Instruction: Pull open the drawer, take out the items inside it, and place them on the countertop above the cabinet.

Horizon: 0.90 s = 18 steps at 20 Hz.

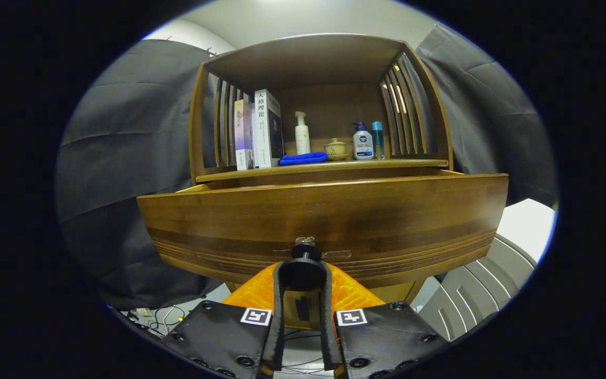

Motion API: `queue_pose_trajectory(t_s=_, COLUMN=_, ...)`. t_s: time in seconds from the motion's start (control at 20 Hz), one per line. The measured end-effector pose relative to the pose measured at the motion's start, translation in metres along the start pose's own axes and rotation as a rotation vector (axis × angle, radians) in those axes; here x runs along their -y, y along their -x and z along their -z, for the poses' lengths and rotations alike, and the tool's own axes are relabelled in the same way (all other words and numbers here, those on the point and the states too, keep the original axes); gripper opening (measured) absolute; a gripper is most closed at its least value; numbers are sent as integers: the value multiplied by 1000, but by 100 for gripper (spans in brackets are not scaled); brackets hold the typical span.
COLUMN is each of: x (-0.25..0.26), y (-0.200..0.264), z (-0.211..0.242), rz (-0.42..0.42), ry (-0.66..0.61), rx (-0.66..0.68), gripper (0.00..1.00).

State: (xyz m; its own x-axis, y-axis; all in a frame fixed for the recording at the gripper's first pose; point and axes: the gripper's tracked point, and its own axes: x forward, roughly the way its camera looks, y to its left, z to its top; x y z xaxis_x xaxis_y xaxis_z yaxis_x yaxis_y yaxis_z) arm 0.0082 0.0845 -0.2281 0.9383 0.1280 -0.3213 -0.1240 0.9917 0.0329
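A wooden drawer stands pulled out from the cabinet, its wide front panel facing me. A round black knob sits low at the middle of that front. My gripper is shut on the knob, one black finger on either side of it. The drawer's inside is hidden behind the front panel. Above the drawer runs the countertop, inside a wooden shelf frame.
On the countertop stand two books, a white pump bottle, a folded blue cloth, a small lidded pot, a white-and-blue pump bottle and a teal bottle. A grey plastic panel lies lower right. Cables lie on the floor.
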Motion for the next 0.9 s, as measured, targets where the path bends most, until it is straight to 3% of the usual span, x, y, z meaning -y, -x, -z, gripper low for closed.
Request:
queue_pose_trajectory(t_s=0.6, x=-2, y=34, z=9, rz=-26, ry=15, rx=-9, gripper=31)
queue_pose_trajectory(t_s=0.9, x=-6, y=42, z=-15, rz=-50, ry=16, rx=68, gripper=57)
